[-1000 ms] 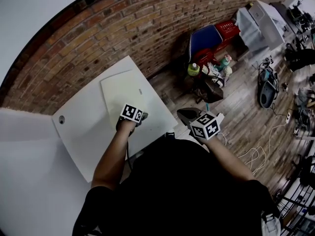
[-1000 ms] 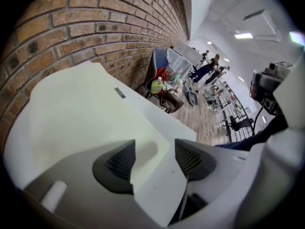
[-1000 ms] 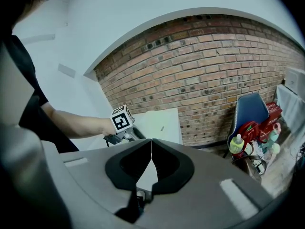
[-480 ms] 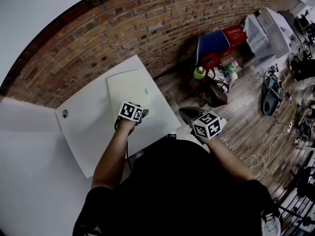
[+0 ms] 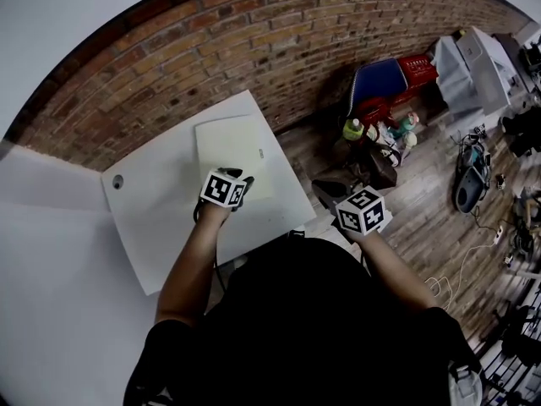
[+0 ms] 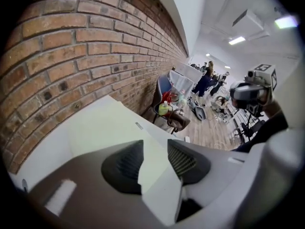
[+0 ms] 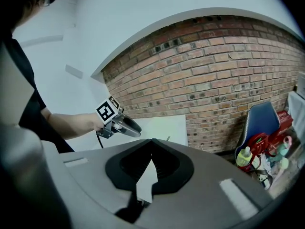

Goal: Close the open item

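A flat cream folder-like item (image 5: 235,146) lies closed on the white table (image 5: 161,218), near the brick wall. My left gripper (image 5: 246,179) hangs just above the item's near edge. Its jaws (image 6: 155,145) stand apart and have just been closing, with nothing between them; the cream item (image 6: 105,128) shows through the gap. My right gripper (image 5: 326,192) is off the table's right edge, over the floor. Its jaws (image 7: 151,140) are shut and hold nothing. From the right gripper view the left gripper (image 7: 137,130) points down at the cream item (image 7: 167,124).
The brick wall (image 5: 254,49) runs behind the table. A cable hole (image 5: 117,181) sits at the table's left corner. Right of the table stand a blue chair (image 5: 380,79), a red basket (image 5: 417,68) and bottles (image 5: 353,130). Cables (image 5: 439,282) lie on the wooden floor.
My left gripper has lifted off the cream item's near corner and sits higher over its edge. The right gripper has barely shifted. The item lies flat throughout.
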